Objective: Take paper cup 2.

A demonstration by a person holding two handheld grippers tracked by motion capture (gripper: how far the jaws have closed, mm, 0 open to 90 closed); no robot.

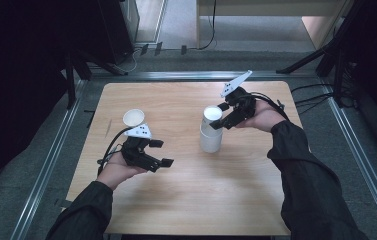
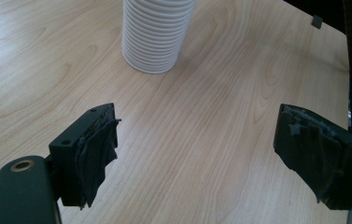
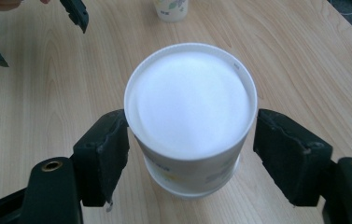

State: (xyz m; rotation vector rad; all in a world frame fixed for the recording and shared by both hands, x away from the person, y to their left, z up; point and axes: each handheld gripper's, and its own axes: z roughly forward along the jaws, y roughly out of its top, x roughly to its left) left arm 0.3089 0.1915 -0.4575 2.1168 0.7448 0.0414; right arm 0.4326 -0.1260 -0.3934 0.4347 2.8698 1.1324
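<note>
Light wood-grain tabletop (image 1: 186, 200), rounded corners, metal rails along its sides, grey floor around it. A stack of white paper cups (image 1: 211, 131) stands upright right of centre; in the left gripper view its wall is ribbed by the many nested rims (image 2: 154, 37). In the right gripper view the top cup (image 3: 191, 112) is a round, smooth white rim and hollow, with a faint print on its side. A single white cup (image 1: 133, 118) stands apart on the left half of the tabletop, open mouth up; the right gripper view shows it at the far edge with a greenish print (image 3: 171, 9). Left tongs (image 1: 157, 153) are held in the hand low over the tabletop just near the single cup, jaws wide apart and holding nothing; the left gripper view shows black jaws with worn, frayed dark pads (image 2: 100, 158) and bare wood between them, the stack ahead. Right tongs (image 1: 220, 116) are at the stack's top, white three-cornered plate tilted up behind. In the right gripper view the matte black jaws flank the top cup's rim, one each side, close to it, spread to about cup width; cannot tell if the pads (image 3: 110, 154) touch the wall, so no firm grip seen. Dark sleeves (image 1: 316, 190) come in from the bottom. Black stands and cables sit beyond the tabletop's far edge.
</note>
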